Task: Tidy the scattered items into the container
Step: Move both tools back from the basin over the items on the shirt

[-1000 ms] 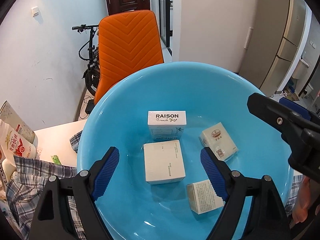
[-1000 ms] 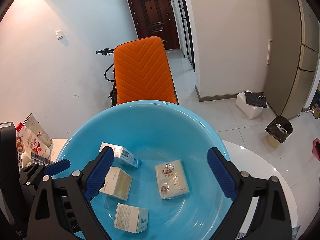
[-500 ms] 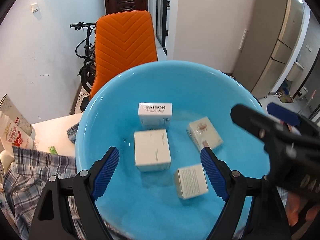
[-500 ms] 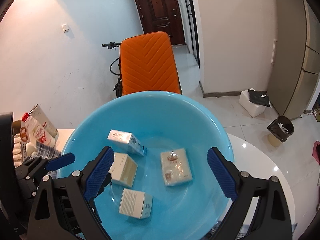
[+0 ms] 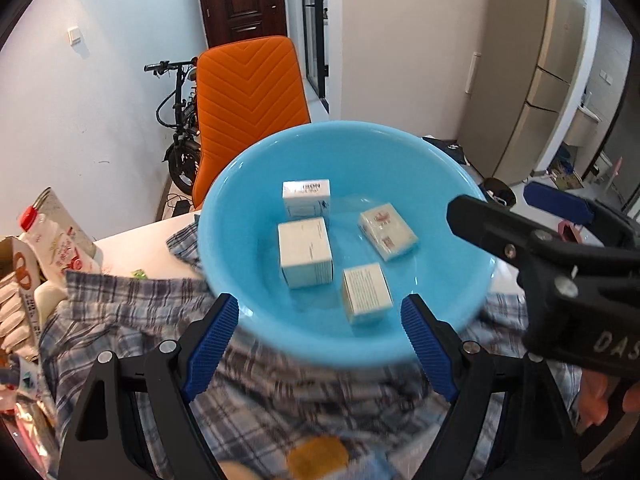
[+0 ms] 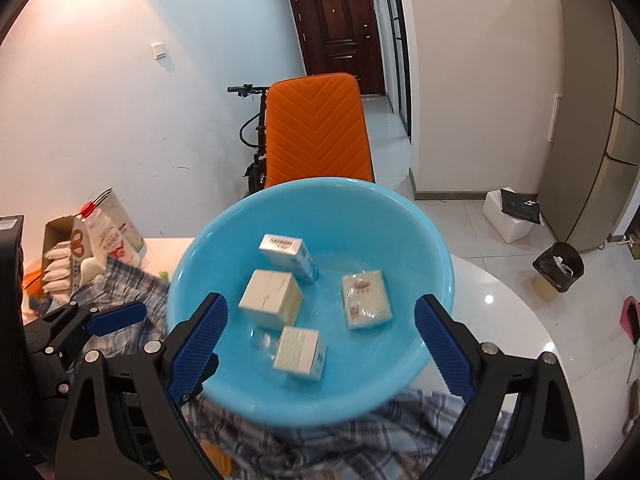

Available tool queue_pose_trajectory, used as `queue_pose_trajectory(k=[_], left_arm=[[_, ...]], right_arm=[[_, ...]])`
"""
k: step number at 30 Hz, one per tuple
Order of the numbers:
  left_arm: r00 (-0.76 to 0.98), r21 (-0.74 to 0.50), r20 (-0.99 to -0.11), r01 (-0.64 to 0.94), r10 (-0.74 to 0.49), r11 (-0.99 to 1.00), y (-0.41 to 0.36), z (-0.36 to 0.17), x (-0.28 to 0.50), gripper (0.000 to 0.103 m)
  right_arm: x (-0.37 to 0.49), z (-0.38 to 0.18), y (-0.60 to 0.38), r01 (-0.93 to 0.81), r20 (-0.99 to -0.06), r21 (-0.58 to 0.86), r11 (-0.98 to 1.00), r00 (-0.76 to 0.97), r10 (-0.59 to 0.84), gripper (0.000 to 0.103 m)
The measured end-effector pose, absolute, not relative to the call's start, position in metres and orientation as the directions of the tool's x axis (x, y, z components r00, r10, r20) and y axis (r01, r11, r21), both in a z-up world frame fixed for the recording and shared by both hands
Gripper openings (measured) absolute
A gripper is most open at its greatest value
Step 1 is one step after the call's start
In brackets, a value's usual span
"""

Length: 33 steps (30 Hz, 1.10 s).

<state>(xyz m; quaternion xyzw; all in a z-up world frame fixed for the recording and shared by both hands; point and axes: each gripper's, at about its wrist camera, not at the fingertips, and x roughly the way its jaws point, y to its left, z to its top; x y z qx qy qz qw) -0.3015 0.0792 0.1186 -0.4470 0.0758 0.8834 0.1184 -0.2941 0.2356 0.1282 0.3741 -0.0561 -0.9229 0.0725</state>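
A light blue basin (image 5: 240, 216) (image 6: 432, 256) sits on a plaid cloth (image 5: 132, 316) (image 6: 404, 420) on the white table. Several small white boxes lie in it: a lettered box (image 5: 306, 198) (image 6: 289, 256), a plain cube box (image 5: 305, 252) (image 6: 271, 298), a printed box (image 5: 366, 294) (image 6: 300, 353) and a wrapped packet (image 5: 387, 231) (image 6: 366, 295). My left gripper (image 5: 320, 346) is open and empty at the basin's near rim. My right gripper (image 6: 320, 346) is open and empty, also at the near rim. An orange round item (image 5: 318, 458) lies blurred on the cloth below the left gripper.
A milk bottle (image 5: 52, 240) (image 6: 105, 234), a carton and packets crowd the table's left side. An orange chair (image 5: 250, 92) (image 6: 318, 132) and a bicycle (image 5: 176, 120) stand behind the table. The table's white curved edge (image 6: 532, 332) lies to the right, with a bin (image 6: 558, 266) on the floor beyond.
Both grippers have pulled back and up from over the basin. The basin looks smaller and the plaid cloth in front of it has come into view. Both stay open.
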Motion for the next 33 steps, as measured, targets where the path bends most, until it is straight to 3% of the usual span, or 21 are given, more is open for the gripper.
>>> queue_pose_trajectory(k=[10,21,28,33], left_arm=[[-0.557,0.006,-0.815,-0.279,0.157,-0.96,0.056,0.114,-0.232,0.086],[-0.499,0.037,-0.852,-0.358,0.158,-0.933,0.033,0.084,-0.151,0.085],[-0.518,0.014,-0.84,-0.322,0.164,-0.947,0.009,0.068,-0.102,0.086],[-0.52,0.04,-0.847,-0.272,0.112,-0.962,-0.001,0.041,-0.071,0.086]], right_arm=[[-0.22,0.12,0.243,0.113,-0.699,0.156,-0.981,-0.689,-0.191,0.094],[-0.139,0.112,0.244,0.238,-0.723,0.228,-0.944,-0.608,-0.328,0.094],[-0.082,0.099,0.228,0.276,-0.725,0.101,-0.956,-0.638,-0.26,0.094],[-0.052,0.069,0.228,0.258,-0.71,0.108,-0.96,-0.656,-0.256,0.094]])
